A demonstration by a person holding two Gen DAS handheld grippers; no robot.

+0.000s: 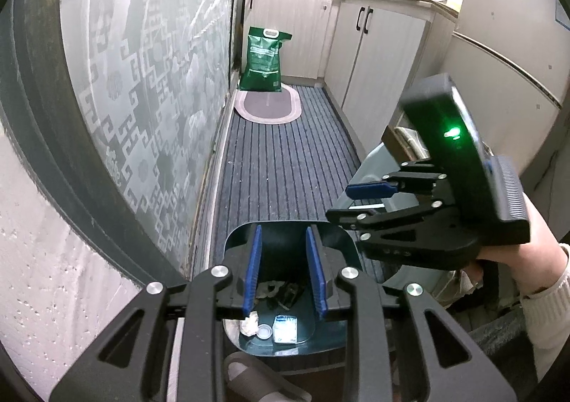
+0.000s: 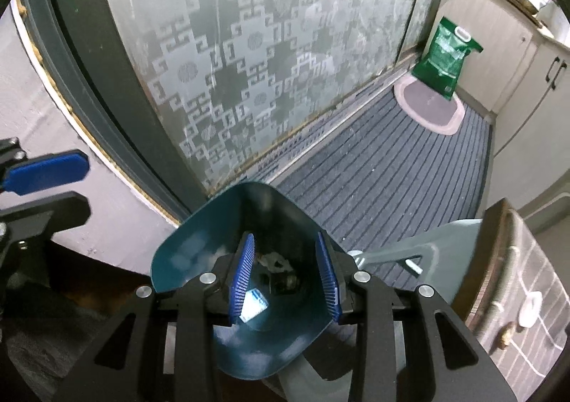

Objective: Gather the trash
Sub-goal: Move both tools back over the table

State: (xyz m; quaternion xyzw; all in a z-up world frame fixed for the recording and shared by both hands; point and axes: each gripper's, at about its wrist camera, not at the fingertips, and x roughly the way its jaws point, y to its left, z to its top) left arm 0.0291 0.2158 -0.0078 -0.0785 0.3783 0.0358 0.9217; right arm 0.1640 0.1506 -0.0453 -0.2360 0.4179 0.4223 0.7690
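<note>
Left gripper (image 1: 285,270) jaws parted, empty, over teal bin (image 1: 338,234); right gripper (image 2: 285,277) jaws likewise, nothing held.

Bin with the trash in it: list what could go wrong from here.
1. The left tongs and right tongs both hang open, empty, right over the bin; a dip could knock its rim and tip it.
2. The tissue wad, bottle cap and small packet lie loose inside and would spill onto the striped mat.
</note>
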